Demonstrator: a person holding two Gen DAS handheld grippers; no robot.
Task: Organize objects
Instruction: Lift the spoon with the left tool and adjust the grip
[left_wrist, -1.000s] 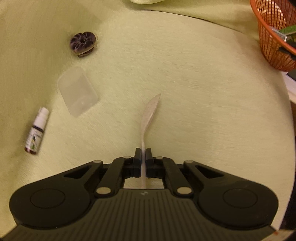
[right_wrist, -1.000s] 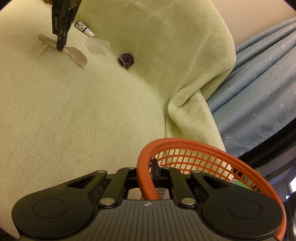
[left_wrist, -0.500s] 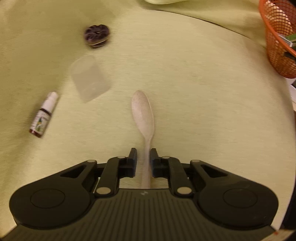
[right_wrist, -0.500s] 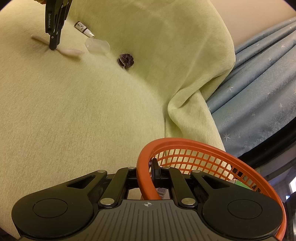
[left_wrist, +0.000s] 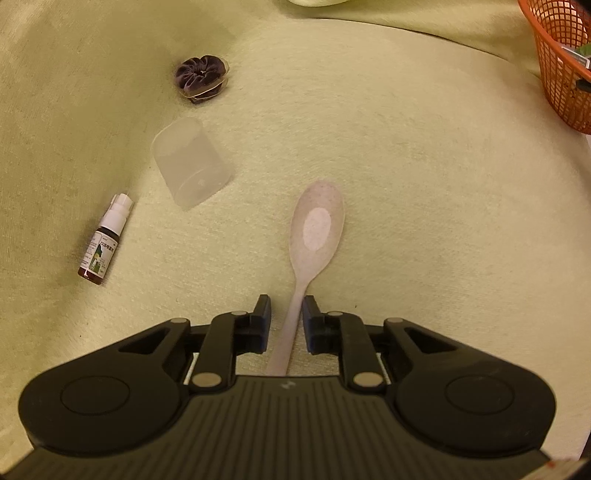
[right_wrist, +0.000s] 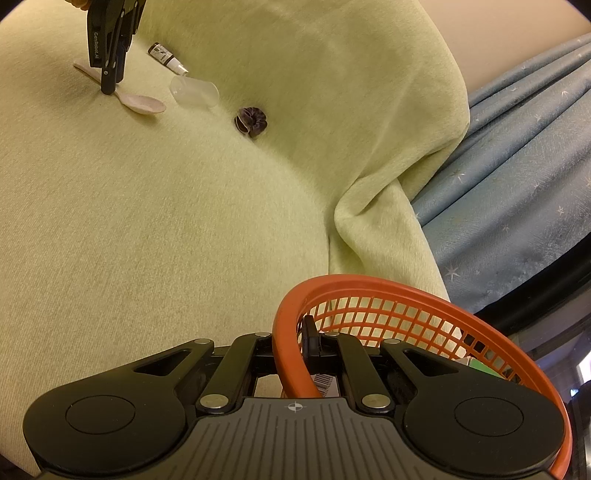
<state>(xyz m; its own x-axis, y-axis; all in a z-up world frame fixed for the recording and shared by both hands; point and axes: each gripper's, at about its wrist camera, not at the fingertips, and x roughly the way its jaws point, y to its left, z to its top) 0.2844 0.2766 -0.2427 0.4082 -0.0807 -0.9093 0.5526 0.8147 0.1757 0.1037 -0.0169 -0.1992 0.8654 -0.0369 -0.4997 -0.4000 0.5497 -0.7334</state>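
While tilted down, left gripper (left_wrist: 286, 314) astride spoon (left_wrist: 317, 232).

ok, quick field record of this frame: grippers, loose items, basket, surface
left gripper: open, straddling the spoon handle, pads apart from it
right gripper: shut on the orange basket rim
spoon: lying flat on the cloth, bowl pointing away from the left gripper
clear cup: on its side
spray bottle: lying down, beside the cup
dark scrunchie: beyond the cup
basket contents: some items, too hidden to identify
surface: green cloth
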